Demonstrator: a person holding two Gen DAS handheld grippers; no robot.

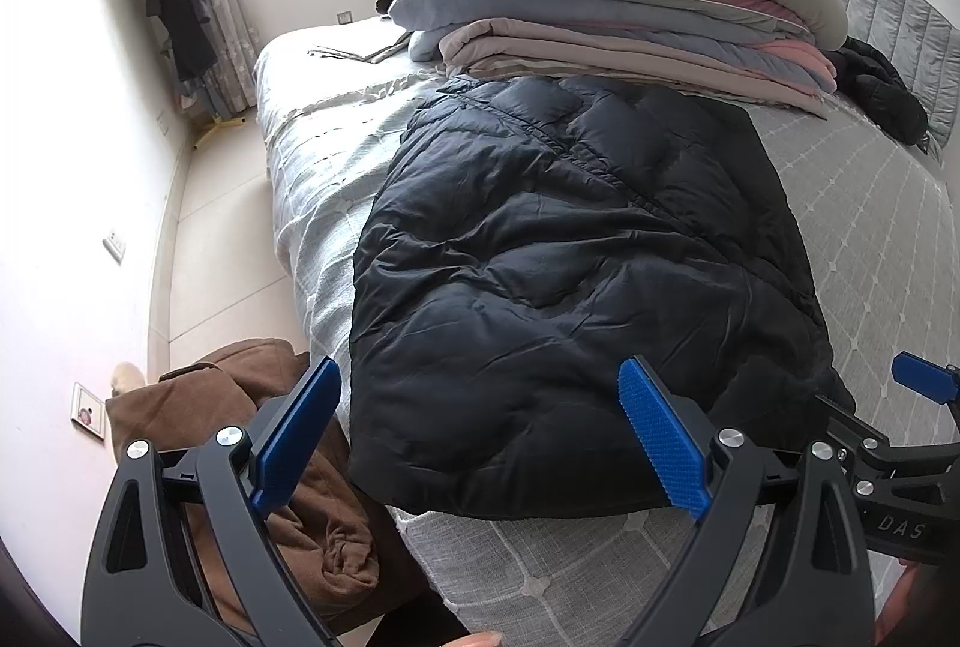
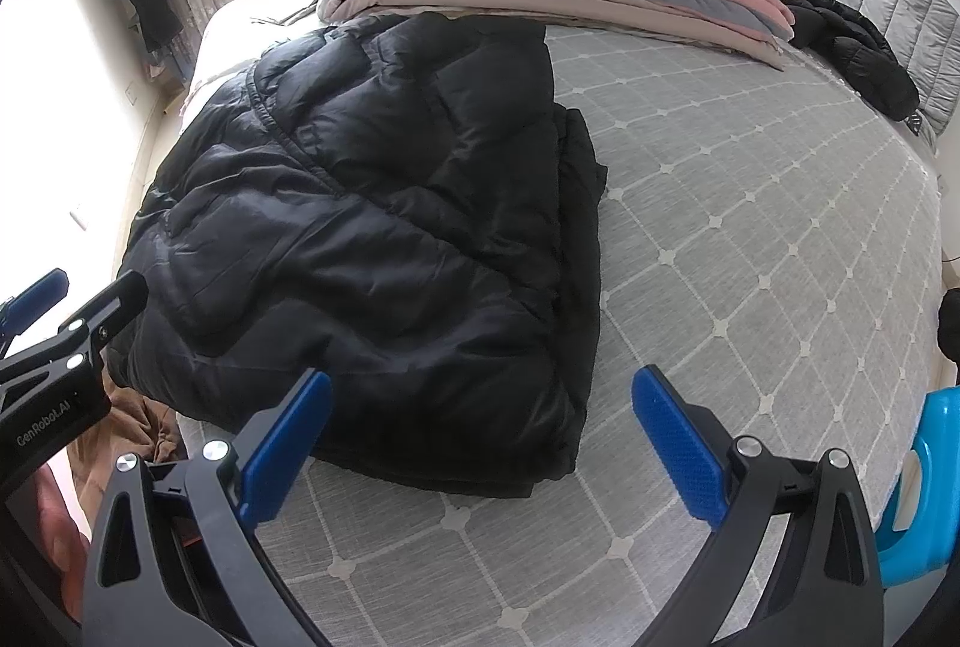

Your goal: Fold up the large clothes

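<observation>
Fingers of the left gripper (image 1: 480, 437) are standing spread wide, pinching nothing, and hovering over the near hem of the black puffer coat (image 1: 576, 275). Those of the right gripper (image 2: 480, 437) are likewise splayed apart and empty, poised over the coat's near right corner and the bare mattress cover beside it.

The coat is lying lengthwise on the grey quilted bed (image 2: 750, 239), its far end reaching the stack of folded bedding (image 1: 630, 5), its left side running along the bed's left edge. It is looking already narrowed into a long panel, with doubled layers showing along its right side, so the step in hand is probably the crosswise fold: near hem carried to the far end.

To do that well, each gripper should be biting through all layers at a near corner, left and right well apart, so the padding is not slipping out of one layer. Lifting both corners level and laying them down squarely should be keeping the edges aligned; slick, puffy fabric is likely to spring back, so pressing afterwards would help.

A brown garment (image 1: 282, 473) is hanging off the near left bed corner, and a second dark jacket (image 2: 852, 47) is sitting at the far right.
</observation>
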